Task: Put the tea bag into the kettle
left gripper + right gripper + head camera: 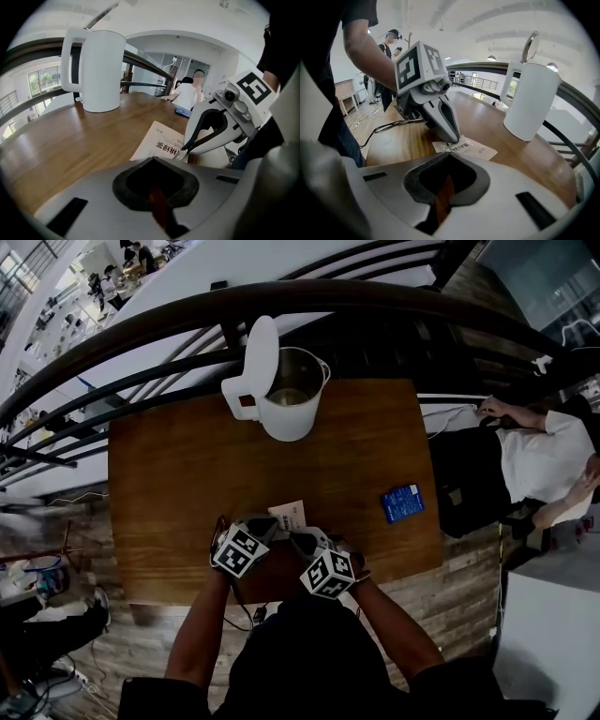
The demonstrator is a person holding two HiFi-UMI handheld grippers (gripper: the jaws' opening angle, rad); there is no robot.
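Wooden table [159,474], white kettle [292,404] at far edge w/ lid [261,357] up, tea bag [159,140] packet lying on table well apart from kettle, on person's side, left gripper [453,139] & right gripper [186,149] both pinched shut on packet's near edge.

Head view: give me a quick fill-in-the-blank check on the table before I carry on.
1. The kettle stands on the table with its lid ____.
2. The tea bag packet is pinched by ____ grippers: the left gripper and the right gripper.
3. A ____ packet lies on the table to the right of the grippers.

Missing words: open; both; blue.
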